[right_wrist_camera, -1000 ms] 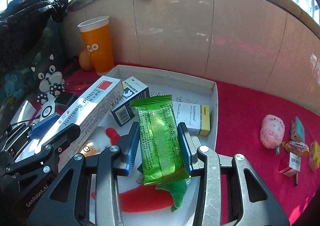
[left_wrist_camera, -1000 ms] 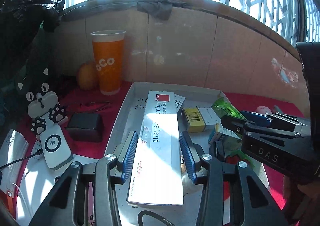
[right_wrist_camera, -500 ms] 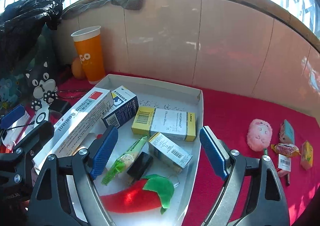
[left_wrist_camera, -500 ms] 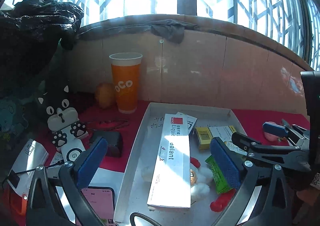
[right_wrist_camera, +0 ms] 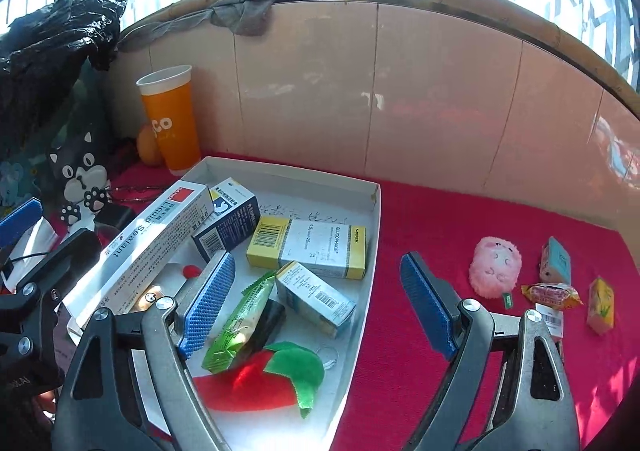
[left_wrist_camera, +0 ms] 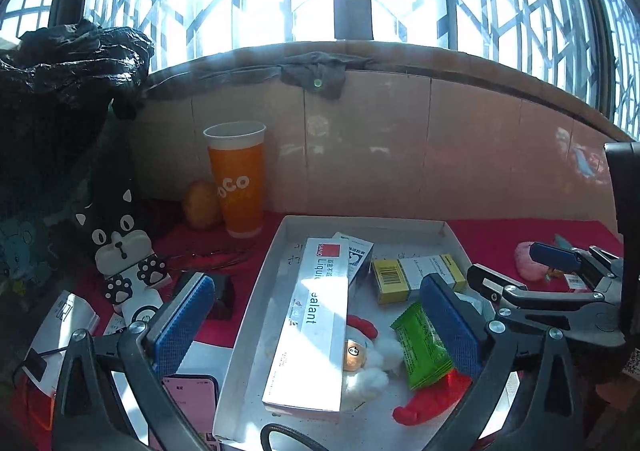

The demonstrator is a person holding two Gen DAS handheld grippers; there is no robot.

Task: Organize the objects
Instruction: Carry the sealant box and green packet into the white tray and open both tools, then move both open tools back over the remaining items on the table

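Both grippers are hanging spread over the white tray (right_wrist_camera: 370,235), nothing between their pads: the left gripper (left_wrist_camera: 316,325) and the right gripper (right_wrist_camera: 316,305) have just been opening. Lying flat inside the tray is the long sealant box (left_wrist_camera: 316,327), then the yellow-ended medicine box (right_wrist_camera: 308,249), the red plush chilli (right_wrist_camera: 248,387) and the green snack packet (right_wrist_camera: 240,321), which is leaning on a small black thing. Sitting apart on the red cloth (right_wrist_camera: 460,219) is a pink plush (right_wrist_camera: 496,265).
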